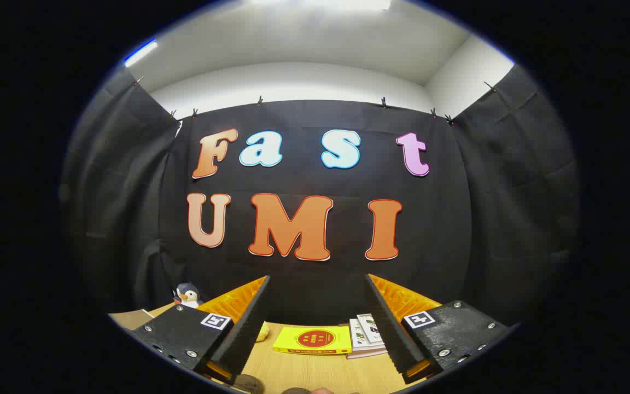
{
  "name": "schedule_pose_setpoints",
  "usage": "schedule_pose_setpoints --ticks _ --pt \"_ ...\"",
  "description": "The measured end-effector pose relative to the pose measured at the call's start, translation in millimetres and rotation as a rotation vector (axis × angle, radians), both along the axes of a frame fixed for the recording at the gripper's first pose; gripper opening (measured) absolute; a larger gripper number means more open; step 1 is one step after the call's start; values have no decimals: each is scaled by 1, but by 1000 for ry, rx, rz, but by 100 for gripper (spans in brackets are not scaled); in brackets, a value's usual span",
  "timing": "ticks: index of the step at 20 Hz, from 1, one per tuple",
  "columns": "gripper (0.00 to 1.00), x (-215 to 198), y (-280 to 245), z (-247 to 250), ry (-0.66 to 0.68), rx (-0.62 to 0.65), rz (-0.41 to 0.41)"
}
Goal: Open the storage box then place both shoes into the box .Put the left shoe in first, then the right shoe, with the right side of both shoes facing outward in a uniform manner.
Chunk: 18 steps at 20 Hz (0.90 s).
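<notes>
Gripper (318,284) held high over the table (315,372), fingers spread wide, gripping nothing.
Beyond them lie a yellow book (313,340) and booklets (364,334); a toy penguin (187,295) stands nearby.

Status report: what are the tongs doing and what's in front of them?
Tongs open, holding nothing. Yellow book on table just ahead between fingers. Path clear.
</notes>
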<state>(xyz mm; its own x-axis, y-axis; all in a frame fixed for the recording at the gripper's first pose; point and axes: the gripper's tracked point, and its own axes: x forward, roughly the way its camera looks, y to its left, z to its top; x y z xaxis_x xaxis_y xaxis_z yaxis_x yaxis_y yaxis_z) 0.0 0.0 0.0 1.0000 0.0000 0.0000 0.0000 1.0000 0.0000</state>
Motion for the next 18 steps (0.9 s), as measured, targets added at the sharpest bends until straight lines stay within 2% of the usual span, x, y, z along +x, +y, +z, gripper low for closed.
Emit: schedule_pose_setpoints --ticks 4,12,18 --pt "99 2 9 3 2 6 35" --pt "99 1 14 -1 16 0 52" --pt "99 -6 37 -18 68 -6 120"
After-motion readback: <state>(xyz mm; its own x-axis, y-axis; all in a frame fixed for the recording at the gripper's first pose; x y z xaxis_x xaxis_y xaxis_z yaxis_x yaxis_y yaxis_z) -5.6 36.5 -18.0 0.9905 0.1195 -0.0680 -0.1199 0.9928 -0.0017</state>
